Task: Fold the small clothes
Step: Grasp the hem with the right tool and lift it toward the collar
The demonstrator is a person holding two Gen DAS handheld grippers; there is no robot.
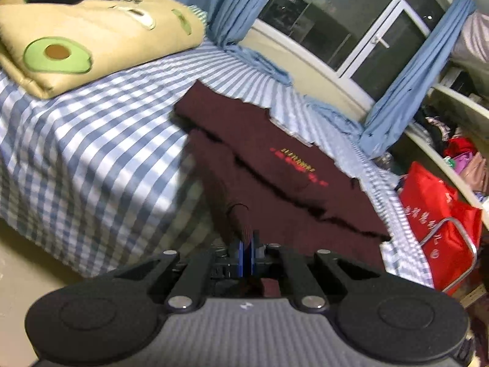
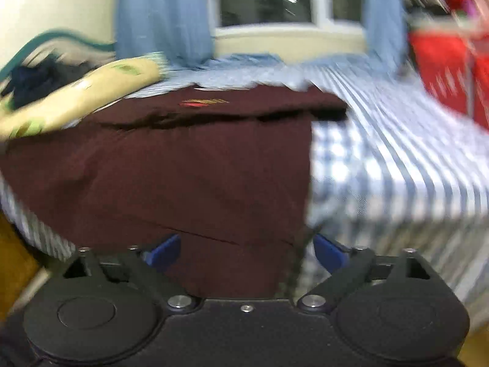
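A dark maroon garment (image 1: 275,159) lies partly folded on the bed (image 1: 91,140), which has a blue-and-white checked sheet, near the window (image 1: 336,15). The left claw (image 1: 247,253) is pressed together, pinching a strip of the maroon cloth. The right claw (image 2: 247,252) stands spread wide above the garment's near edge, pads clear of the cloth. A folded avocado-print quilt (image 1: 91,36) rests beside the garment.

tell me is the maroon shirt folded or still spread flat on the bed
Partly folded: the maroon shirt has one layer lapped over another along a dark edge, and the left gripper is shut on a pinch of it.
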